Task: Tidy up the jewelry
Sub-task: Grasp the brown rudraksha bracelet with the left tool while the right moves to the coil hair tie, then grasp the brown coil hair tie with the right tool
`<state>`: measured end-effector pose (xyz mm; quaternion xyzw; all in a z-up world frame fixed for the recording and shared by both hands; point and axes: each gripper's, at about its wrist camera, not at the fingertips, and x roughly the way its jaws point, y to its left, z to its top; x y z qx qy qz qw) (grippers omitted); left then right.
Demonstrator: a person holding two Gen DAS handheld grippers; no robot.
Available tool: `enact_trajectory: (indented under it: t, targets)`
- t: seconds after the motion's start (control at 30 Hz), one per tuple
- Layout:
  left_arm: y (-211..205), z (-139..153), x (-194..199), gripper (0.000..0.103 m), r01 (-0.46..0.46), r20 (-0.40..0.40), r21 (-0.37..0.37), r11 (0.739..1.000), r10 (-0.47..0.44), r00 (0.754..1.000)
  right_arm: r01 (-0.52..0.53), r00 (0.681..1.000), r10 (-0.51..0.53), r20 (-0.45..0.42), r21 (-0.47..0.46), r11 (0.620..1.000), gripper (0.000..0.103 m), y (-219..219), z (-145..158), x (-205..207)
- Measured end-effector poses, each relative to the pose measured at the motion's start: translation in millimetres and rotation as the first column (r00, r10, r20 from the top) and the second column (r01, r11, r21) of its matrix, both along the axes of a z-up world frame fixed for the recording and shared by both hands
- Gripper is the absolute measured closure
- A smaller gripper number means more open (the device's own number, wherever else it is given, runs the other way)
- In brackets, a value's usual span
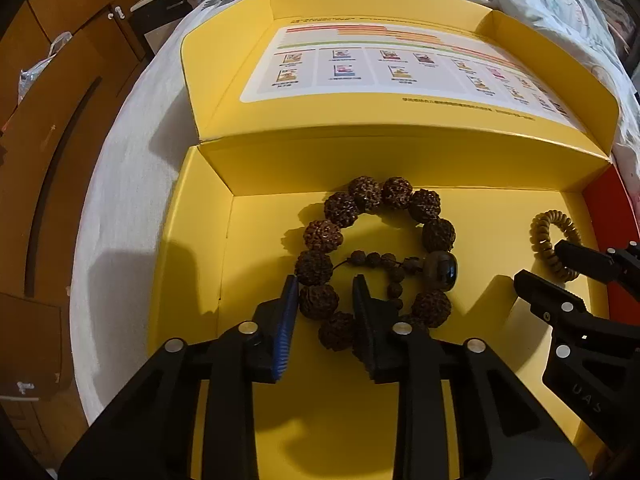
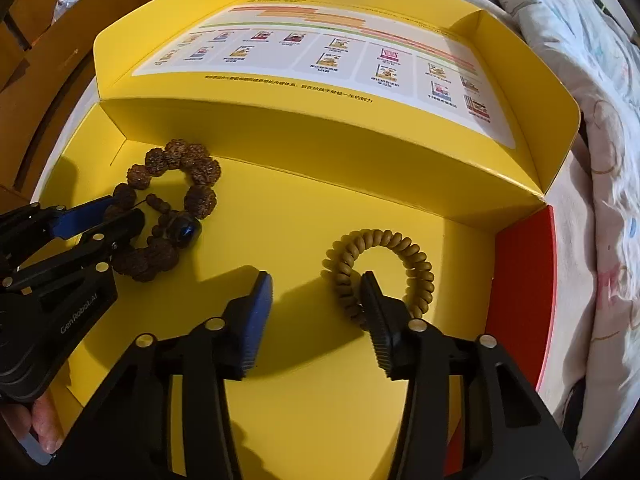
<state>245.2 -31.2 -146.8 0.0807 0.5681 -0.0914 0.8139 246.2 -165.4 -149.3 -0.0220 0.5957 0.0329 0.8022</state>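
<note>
Two bracelets lie in the yellow box (image 1: pixel 192 240) under my left camera. My left tongs (image 1: pixel 326 292) stand apart, straddling the near rim of the brown bead bracelet (image 1: pixel 372 256), one bead between the fingers; whether the pads touch it I cannot tell. Off to the right lies the tan coil bracelet (image 1: pixel 554 240), with my right tongs (image 1: pixel 540 262) at it.

From the right camera, my right tongs (image 2: pixel 316 286) gape wide, the right finger inside the tan coil bracelet (image 2: pixel 384 268), its loop unclamped. The brown bead bracelet (image 2: pixel 172 208) sits at left by my left tongs (image 2: pixel 120 210). The printed lid (image 2: pixel 320 56) lies open behind.
</note>
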Motion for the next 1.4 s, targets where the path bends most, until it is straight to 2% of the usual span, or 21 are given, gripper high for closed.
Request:
enact_trajectory:
  t: [0.13,0.2,0.27,0.47,0.6,1.07,1.17,1.23,1.33,1.4]
  targets:
    - [3.3,0.6,-0.2,0.077,-0.003,-0.008,-0.023,1.0,0.003,1.0,0.015,1.0,-0.015,-0.006,0.003,1.0,0.071,-2.8,1.6,0.0]
    - [5.0,1.1,-0.2,0.079,-0.005,-0.009,-0.03,1.0,0.005,1.0,0.019,1.0,-0.019,-0.007,0.004,1.0,0.074,-3.7,1.5,-2.1]
    - [7.0,1.7,-1.1,0.082,-0.003,-0.007,-0.042,0.999,0.002,1.0,0.024,1.0,-0.024,-0.01,0.006,1.0,0.075,-4.3,2.0,-2.8]
    - [8.9,2.8,0.1,0.083,0.001,-0.016,-0.067,0.998,-0.002,1.0,0.028,1.0,-0.028,-0.014,0.003,1.0,0.077,-8.3,2.0,-4.3]
    - [8.8,7.1,-1.8,0.083,0.005,-0.006,-0.083,0.997,-0.005,1.0,0.033,0.999,-0.033,-0.016,-0.002,0.999,0.083,-8.1,4.6,-4.7]
    - [12.5,29.9,-9.5,0.083,-0.002,0.015,-0.134,0.991,0.004,1.0,0.043,0.999,-0.044,0.018,0.022,0.999,0.086,-16.6,34.1,-13.8]
    - [10.3,31.5,-9.6,0.083,0.002,0.018,-0.138,0.99,0.001,1.0,0.027,1.0,-0.028,0.005,0.047,0.999,0.086,-15.7,29.7,-14.1]
    - [9.3,30.4,-9.3,0.083,0.001,0.013,-0.137,0.991,0.001,1.0,0.005,0.999,-0.004,-0.037,0.024,1.0,0.086,-11.9,18.2,-10.9]
    - [9.0,28.5,-9.6,0.083,0.0,0.008,-0.133,0.991,0.001,1.0,-0.01,0.999,0.011,-0.031,0.047,0.999,0.085,-8.9,16.8,-9.5]
    - [9.1,27.1,-10.7,0.083,0.0,0.005,-0.13,0.992,0.001,1.0,-0.022,0.999,0.023,-0.029,0.02,1.0,0.085,-7.7,16.6,-6.8]
